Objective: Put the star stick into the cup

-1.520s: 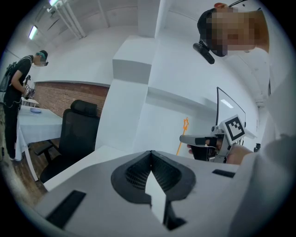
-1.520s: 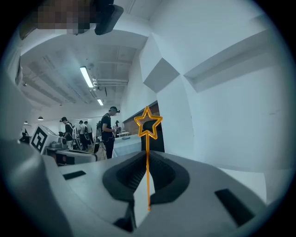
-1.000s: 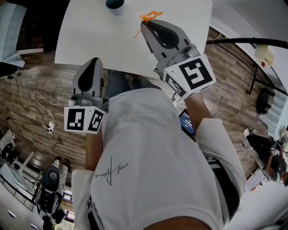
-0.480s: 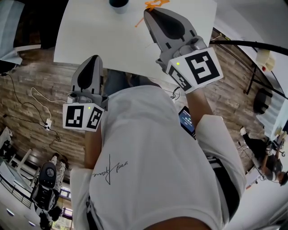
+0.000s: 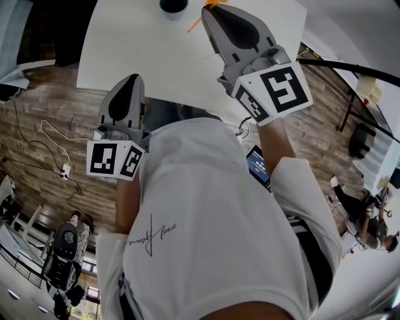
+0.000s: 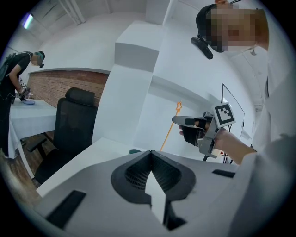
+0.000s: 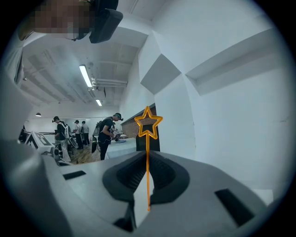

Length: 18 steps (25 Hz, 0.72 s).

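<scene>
The orange star stick (image 7: 148, 124) stands upright between the jaws of my right gripper (image 7: 147, 156), which is shut on its thin shaft. In the head view the right gripper (image 5: 211, 11) is held above the white table (image 5: 137, 50), with the stick's lower end (image 5: 194, 25) poking out to its left. The dark cup (image 5: 174, 5) sits at the top edge, just left of that gripper. My left gripper (image 5: 131, 80) hangs near the table's front edge, shut and empty. The left gripper view shows the left gripper (image 6: 151, 152), the right gripper (image 6: 192, 124) and the star stick (image 6: 178, 107).
A black office chair (image 6: 74, 125) stands by the table's left side. Cables (image 5: 50, 140) lie on the wooden floor to the left. Several people (image 7: 106, 132) stand far off at other tables. Dark desk legs (image 5: 350, 94) are at the right.
The right gripper has moved away from me and a little to the right with the star stick. The cup and star now sit at the view's top edge. The left gripper has hardly moved.
</scene>
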Motion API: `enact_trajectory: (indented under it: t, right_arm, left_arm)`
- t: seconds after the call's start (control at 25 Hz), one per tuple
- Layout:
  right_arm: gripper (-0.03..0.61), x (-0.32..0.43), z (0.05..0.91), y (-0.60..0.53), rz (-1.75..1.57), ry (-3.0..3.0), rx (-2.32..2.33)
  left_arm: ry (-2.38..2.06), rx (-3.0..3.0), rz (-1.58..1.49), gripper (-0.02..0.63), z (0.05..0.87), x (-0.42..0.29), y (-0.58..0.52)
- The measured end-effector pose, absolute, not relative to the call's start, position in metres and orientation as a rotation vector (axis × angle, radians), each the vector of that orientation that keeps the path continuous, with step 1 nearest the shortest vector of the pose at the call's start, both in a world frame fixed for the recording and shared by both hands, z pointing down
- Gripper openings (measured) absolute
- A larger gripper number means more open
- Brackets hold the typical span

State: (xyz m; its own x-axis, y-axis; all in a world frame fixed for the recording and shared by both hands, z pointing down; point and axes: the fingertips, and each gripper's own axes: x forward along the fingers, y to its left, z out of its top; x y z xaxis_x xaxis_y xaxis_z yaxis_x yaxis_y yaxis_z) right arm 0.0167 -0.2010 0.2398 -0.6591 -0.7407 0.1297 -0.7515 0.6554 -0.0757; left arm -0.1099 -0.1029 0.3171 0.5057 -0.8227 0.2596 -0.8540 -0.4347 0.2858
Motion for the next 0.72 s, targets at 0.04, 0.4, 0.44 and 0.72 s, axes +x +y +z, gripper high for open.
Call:
enact_trajectory:
  t: [0.04, 0.4, 0.44, 0.72]
  right_arm:
    - [0.021, 0.017, 0.240, -0.204, 0.190, -2.778, 1.257]
    - [0.021, 0.006, 0.242, -0.227, 0.195, -2.764, 1.273]
    - [0.021, 0.006, 0.241, -0.229, 0.189, -2.762, 1.274]
    - [0.021, 0.003, 0.241, -0.244, 0.180, -2.754, 1.288]
  left_arm:
    - [-1.389, 2.373, 0.117, 0.009, 0.317, -0.110, -0.105]
    - [-1.395, 2.348, 0.123, 0.008, 0.323, -0.125, -0.116]
    - [-1.394, 2.347, 0.123, 0.009, 0.323, -0.126, -0.118]
    - [-1.388, 2.333, 0.134, 0.009, 0.327, -0.131, -0.124]
